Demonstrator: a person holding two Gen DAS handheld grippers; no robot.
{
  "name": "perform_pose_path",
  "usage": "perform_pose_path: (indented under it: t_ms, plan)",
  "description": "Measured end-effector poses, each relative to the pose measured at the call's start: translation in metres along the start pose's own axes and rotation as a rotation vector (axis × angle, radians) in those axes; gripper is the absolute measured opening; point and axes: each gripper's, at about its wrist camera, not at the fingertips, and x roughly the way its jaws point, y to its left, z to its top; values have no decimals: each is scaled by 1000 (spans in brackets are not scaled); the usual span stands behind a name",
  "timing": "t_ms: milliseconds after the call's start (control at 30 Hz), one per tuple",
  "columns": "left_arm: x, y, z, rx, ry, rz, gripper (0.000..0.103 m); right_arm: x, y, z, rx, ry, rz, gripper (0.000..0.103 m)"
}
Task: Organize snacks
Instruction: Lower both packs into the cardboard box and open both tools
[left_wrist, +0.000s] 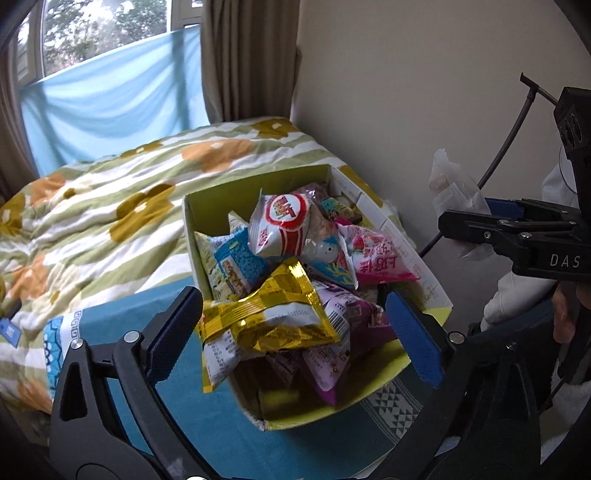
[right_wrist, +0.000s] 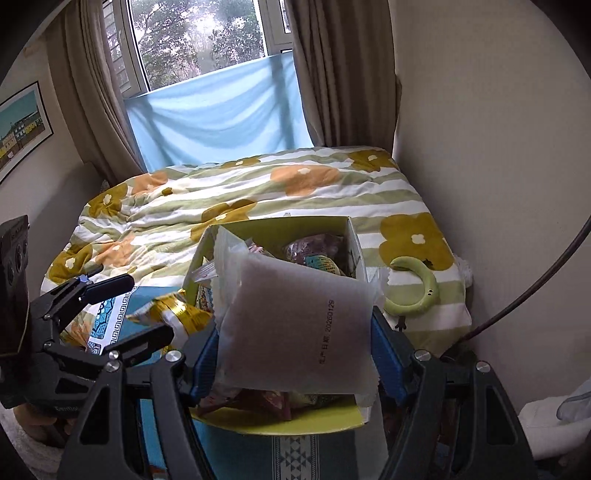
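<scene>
A yellow-green cardboard box (left_wrist: 190, 221) on the bed holds several snack packets; it also shows in the right wrist view (right_wrist: 280, 424). A gold packet (left_wrist: 273, 317) lies on top at the near left edge, with a white-and-red packet (left_wrist: 280, 225) and a pink packet (left_wrist: 376, 258) behind. My left gripper (left_wrist: 295, 332) is open, its fingers either side of the gold packet, just above the box. My right gripper (right_wrist: 295, 343) is shut on a frosted translucent packet (right_wrist: 295, 325) and holds it above the box's near right side; it shows at the right of the left wrist view (left_wrist: 454, 225).
The box sits on a teal patterned cloth (left_wrist: 177, 402) over a flowered quilt (left_wrist: 92, 218). A green crescent-shaped toy (right_wrist: 417, 291) lies right of the box. A wall (left_wrist: 406, 92) runs close on the right. A window with curtains (right_wrist: 203, 48) is behind the bed.
</scene>
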Motion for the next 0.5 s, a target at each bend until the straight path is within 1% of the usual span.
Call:
perform_pose_path:
  t_ms: [67, 200, 300, 500]
  plan:
    - [-3, 8, -12, -28, 10, 34, 99, 6, -6, -4, 3, 16, 18, 68]
    - [-18, 29, -29, -113, 19, 54, 99, 14, -14, -9, 7, 35, 58, 68]
    - [-25, 36, -31, -149, 22, 89, 99, 17, -16, -10, 3, 45, 78, 68]
    - [-35, 46, -34, -203, 49, 139, 99, 29, -12, 6, -26, 90, 134, 68]
